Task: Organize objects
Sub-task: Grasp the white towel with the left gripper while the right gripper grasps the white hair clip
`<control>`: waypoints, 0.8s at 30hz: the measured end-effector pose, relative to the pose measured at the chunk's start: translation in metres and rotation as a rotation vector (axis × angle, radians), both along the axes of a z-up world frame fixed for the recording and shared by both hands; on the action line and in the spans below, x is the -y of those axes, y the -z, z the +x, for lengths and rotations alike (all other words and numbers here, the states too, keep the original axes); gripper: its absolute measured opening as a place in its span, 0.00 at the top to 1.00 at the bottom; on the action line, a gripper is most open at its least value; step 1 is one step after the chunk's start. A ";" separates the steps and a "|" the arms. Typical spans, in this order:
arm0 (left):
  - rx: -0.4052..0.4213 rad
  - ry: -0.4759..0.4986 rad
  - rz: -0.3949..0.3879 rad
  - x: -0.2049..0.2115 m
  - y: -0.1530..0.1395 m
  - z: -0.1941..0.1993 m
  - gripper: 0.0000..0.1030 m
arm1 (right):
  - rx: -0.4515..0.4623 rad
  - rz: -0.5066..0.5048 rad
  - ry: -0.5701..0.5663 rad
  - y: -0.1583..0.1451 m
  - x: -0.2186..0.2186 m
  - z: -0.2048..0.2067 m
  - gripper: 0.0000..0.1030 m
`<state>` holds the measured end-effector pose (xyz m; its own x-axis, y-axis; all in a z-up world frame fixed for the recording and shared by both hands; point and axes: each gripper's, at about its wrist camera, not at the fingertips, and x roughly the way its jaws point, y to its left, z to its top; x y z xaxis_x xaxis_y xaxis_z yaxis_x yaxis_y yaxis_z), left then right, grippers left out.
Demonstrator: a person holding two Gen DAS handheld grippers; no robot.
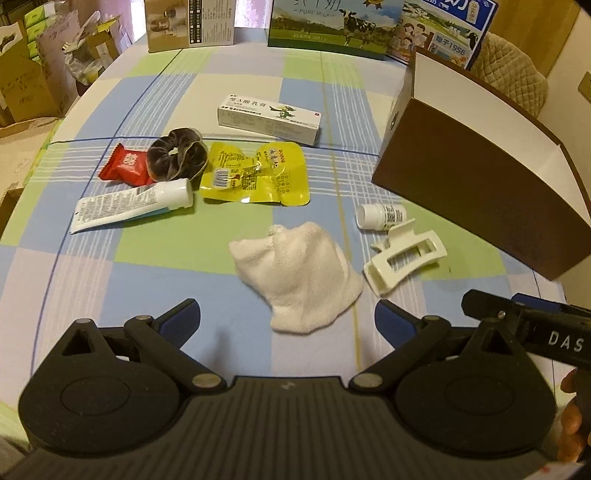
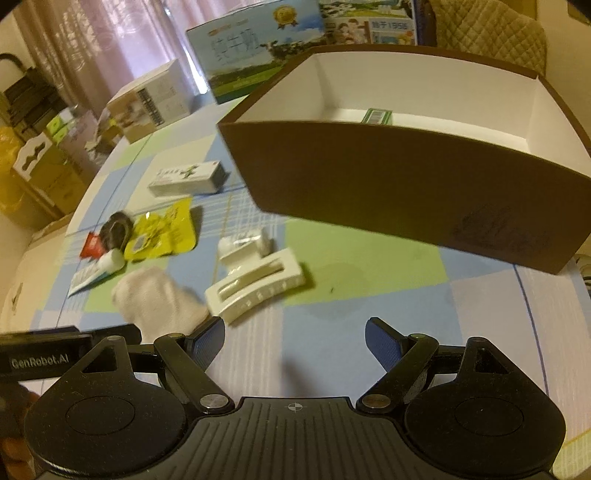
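Upper middle of the left wrist view, the green milk carton (image 1: 328,26) reads "PURE MILK". The blue carton (image 1: 443,29) to its right shows "1956". At the right edge, the black gripper bar (image 1: 554,332) says "DAS". Lower left of the right wrist view, another black bar (image 2: 40,360) reads "GenRobot.AI".

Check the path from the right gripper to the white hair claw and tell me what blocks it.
Nothing visible blocks it. The right gripper is open and empty, and only bare tablecloth lies between it and the hair claw. The small white bottle sits behind the claw, the white cloth beside it.
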<state>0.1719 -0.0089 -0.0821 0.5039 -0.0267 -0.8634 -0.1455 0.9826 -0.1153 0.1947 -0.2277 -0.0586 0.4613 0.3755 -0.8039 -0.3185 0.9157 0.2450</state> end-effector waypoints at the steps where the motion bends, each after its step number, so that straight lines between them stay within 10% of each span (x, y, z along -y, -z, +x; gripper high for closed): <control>1: -0.001 -0.005 0.002 0.001 0.002 0.003 0.03 | 0.003 0.002 0.004 0.001 0.001 0.003 0.21; 15: 0.010 -0.098 -0.007 0.000 0.027 0.030 0.07 | -0.003 0.022 0.055 0.012 0.004 0.025 0.21; 24: 0.060 -0.026 0.017 -0.005 0.030 0.028 0.51 | 0.026 0.036 0.028 0.010 0.002 0.029 0.21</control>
